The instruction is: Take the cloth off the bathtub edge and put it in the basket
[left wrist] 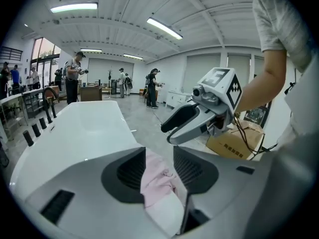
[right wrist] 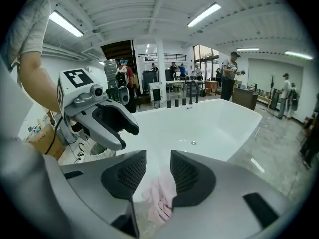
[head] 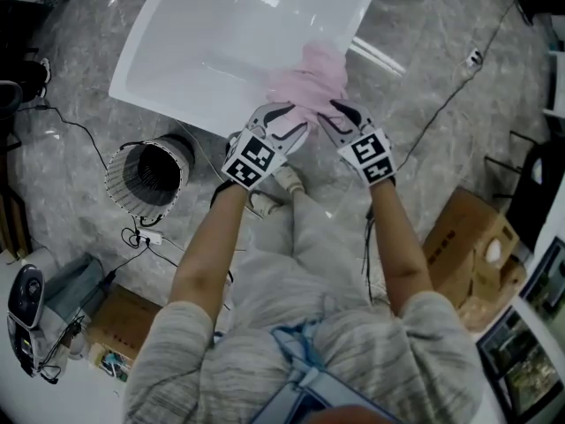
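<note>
Reaching over the bathtub point(head: 132, 82) edge, the left tongs point(head: 296, 117) and right tongs point(head: 328, 113) both stood partly open around the pink cloth point(head: 309, 78) lying there, neither pressing on it.

- A grey marbled stone floor point(head: 79, 69) carries everything in the head view.
- A white glossy bathtub point(head: 203, 34) stands on it, slanted across the top of that view.
- A crumpled pale pink cloth point(head: 309, 82) lies over the tub's near rim, towards its right corner.
- A round ribbed basket point(head: 124, 193) with a dark inside stands on the floor just beside the tub's near left corner.
- A small white power strip point(head: 147, 237) and a thin black cable point(head: 79, 129) lie near the basket.
- A brown cardboard box point(head: 468, 237) sits on the floor at the right, well apart from the tub.
- A flatter brown cardboard carton point(head: 124, 321) lies at the lower left.
- A long dark cord point(head: 441, 109) runs over the floor to the right of the tub.
</note>
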Demonstrator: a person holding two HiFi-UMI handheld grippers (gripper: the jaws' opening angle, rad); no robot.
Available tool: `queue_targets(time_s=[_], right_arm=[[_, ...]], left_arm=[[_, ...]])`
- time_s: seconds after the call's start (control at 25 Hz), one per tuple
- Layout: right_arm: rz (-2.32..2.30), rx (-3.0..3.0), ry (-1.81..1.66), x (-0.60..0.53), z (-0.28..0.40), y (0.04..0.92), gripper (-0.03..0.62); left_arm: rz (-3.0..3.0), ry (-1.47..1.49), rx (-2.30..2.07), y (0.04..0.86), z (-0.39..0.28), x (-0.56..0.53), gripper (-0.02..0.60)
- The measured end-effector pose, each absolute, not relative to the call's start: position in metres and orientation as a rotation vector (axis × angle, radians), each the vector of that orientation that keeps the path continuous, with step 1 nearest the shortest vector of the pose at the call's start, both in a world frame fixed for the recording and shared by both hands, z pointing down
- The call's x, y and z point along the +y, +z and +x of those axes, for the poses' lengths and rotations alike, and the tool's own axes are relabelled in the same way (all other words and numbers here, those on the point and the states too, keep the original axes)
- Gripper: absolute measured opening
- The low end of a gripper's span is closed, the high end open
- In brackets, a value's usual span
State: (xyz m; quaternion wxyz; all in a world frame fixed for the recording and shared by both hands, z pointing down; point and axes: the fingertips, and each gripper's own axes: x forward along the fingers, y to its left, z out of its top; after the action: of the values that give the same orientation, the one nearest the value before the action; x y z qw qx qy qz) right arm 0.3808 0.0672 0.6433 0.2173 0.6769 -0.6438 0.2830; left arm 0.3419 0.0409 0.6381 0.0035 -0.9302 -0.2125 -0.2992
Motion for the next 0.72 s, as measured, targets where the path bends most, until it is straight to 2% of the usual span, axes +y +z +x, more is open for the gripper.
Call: queue_targets(time_s=[0.2,0.24,0.32,0.48,0.68,0.72], right_arm=[[1.877,-1.744,0.823,0.074,0.397,0.665,0.128],[1.873,-1.741,0.835,0.076,0.399,0.668,0.16],[1.862,-1.737,0.859,0.079,0.402,0.676,0.168],[1.84,-1.718,0.915,0.081,0.412,0.7,0.204],[1.824,-1.704,0.959,0.083,0.429,0.742,0.212],[1.819,-1.7,0.966,0.082,0.431,0.748,0.236]], left_arm=[[-2.905,-0.983,-0.671,0.663,0.355,0.045,0.156],[-2.901,-0.99,-0.677,0.668,0.357,0.047,0.156],[-2.889,-1.015,-0.681,0.678,0.36,0.048,0.22],[-2.863,-1.097,-0.692,0.706,0.366,0.048,0.222],[-2.857,-1.189,-0.704,0.748,0.375,0.053,0.222],[-2.849,-1.207,-0.704,0.755,0.377,0.053,0.222]])
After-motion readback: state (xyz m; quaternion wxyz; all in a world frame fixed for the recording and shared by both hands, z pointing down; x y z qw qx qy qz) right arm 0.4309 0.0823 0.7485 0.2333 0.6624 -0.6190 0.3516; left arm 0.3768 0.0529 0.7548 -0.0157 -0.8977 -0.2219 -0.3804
